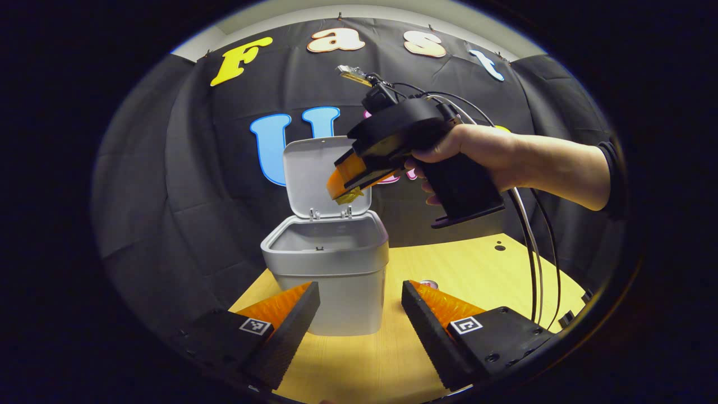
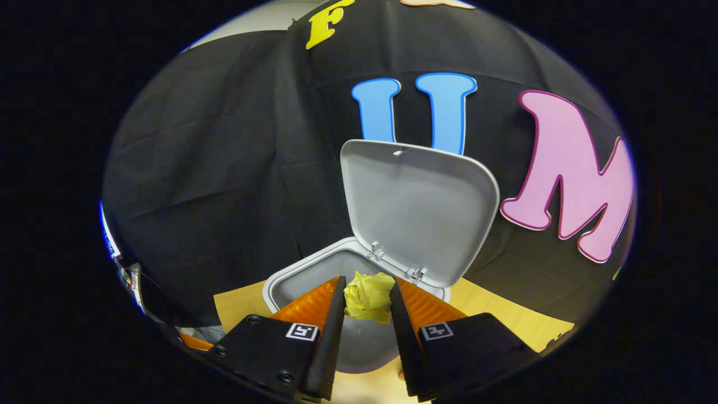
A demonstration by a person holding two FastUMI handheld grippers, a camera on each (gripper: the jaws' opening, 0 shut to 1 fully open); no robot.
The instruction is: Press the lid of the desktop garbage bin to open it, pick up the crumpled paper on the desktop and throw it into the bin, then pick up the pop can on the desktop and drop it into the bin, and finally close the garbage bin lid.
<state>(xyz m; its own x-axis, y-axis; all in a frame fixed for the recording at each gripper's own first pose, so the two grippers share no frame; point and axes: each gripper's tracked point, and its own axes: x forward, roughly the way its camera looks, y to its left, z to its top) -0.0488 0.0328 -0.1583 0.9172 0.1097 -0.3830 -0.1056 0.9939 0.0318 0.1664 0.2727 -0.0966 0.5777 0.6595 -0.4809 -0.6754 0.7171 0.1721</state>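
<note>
Crumpled paper (image 2: 369, 297) sits pinched between both fingers of the right hand-held gripper (image 2: 367, 306), held just above the open mouth of the garbage bin (image 2: 291, 280). A hand (image 1: 477, 148) holds that gripper up in front of the raised lid (image 2: 418, 213) — lid upright on its rear hinges. Left hand-held gripper (image 1: 359, 306) hangs low before the bin, fingers spread wide, nothing between them. Bin stands on the wooden tabletop (image 1: 477, 275); cables (image 1: 533, 247) trail down from the right gripper.
</note>
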